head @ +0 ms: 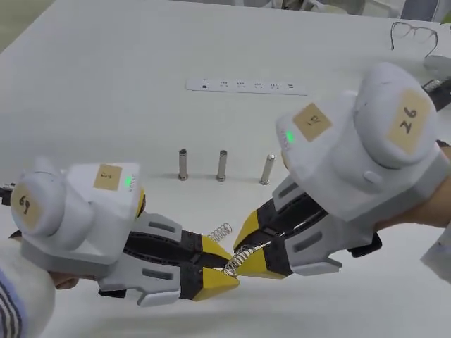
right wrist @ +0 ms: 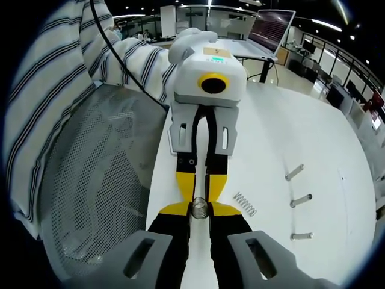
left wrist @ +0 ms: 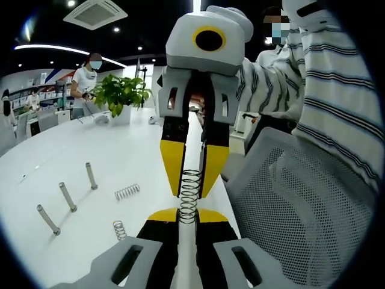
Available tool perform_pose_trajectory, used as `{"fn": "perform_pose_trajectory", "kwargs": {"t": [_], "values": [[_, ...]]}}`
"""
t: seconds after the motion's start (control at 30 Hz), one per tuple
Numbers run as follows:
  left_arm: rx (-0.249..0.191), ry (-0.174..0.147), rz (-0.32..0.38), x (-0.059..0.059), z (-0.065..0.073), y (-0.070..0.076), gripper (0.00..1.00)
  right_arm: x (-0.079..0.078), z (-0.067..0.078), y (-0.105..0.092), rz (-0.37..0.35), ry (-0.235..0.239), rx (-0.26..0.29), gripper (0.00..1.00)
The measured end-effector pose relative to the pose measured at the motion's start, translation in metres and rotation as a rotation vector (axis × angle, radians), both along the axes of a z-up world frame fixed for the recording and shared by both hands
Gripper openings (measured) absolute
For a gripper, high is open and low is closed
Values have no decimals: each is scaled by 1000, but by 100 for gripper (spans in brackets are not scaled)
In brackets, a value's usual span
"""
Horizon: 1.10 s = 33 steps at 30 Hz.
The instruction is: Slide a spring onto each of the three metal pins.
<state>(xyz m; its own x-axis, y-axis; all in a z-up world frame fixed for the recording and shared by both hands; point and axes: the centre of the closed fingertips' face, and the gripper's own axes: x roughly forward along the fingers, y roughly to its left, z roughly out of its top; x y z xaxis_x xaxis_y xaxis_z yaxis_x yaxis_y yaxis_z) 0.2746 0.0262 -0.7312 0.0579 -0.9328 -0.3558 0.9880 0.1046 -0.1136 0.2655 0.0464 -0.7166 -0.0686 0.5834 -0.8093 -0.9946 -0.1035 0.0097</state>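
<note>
Left gripper, right gripper pinch spring near table edge.

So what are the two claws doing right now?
Left claw: shut on one end of a spring.
Right claw: shut on the same spring's other end.

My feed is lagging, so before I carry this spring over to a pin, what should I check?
1. Held spring is pinched at one end by the left gripper and at the other by the right gripper: ok.
2. One gripper has released so the other can carry: not ok, both hold.
3. Three metal pins stand upright and bare: ok.
4. Two loose springs lie on the table for the other pins: ok.
5. Held spring is lined up over a pin: not ok, it is tilted and short of the row.
6. Coils are undamaged: cannot tell.
</note>
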Motion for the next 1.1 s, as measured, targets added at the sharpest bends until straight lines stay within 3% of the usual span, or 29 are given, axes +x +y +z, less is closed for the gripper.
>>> {"fn": "perform_pose_trajectory", "kwargs": {"t": [0.67, 1.1], "values": [[-23, -12, 10, 3, 4, -2, 1, 2, -7, -2, 33, 15, -64, 8], [-30, 6, 33, 5, 3, -2, 1, 5, -8, -2, 27, 31, -85, 8]]}}
